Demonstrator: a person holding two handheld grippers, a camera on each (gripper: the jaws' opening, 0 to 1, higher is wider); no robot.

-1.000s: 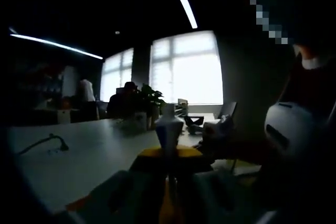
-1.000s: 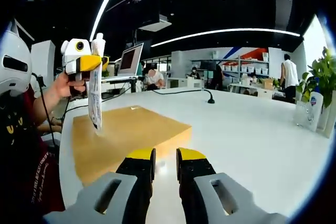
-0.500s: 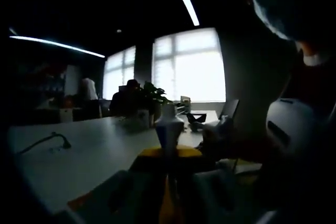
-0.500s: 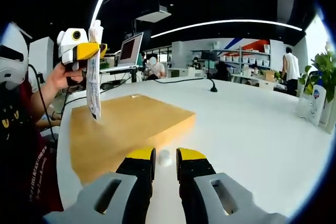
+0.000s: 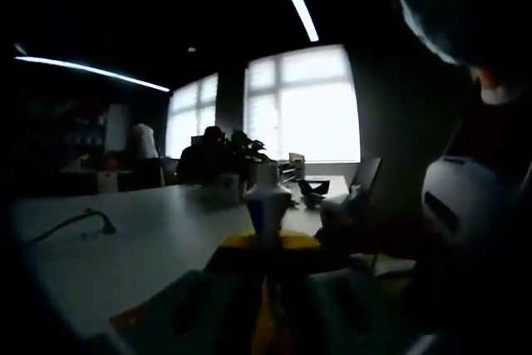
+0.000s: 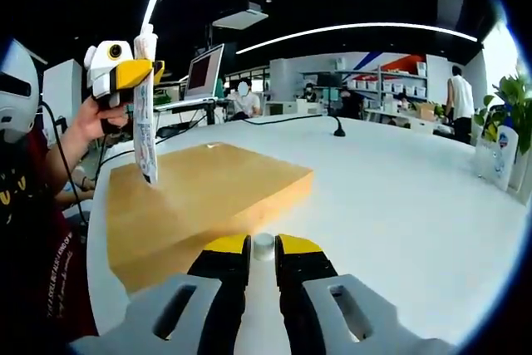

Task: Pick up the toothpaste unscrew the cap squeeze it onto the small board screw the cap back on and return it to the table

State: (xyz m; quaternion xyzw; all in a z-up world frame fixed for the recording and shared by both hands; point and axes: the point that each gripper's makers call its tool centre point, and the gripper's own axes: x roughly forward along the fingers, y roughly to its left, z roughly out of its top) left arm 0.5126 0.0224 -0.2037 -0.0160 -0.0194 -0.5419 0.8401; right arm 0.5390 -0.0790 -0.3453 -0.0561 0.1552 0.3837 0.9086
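Toothpaste tube hangs up in the air, cap end on top, pinched by the left claw above the near left corner of the small wooden board. In the left gripper view the tube's neck sticks up between that claw's yellow tips. The right claw sits low over the white tabletop, just in front of the board — its two yellow tips are almost together, with the little white cap between them, but I cannot tell if they really squeeze it.
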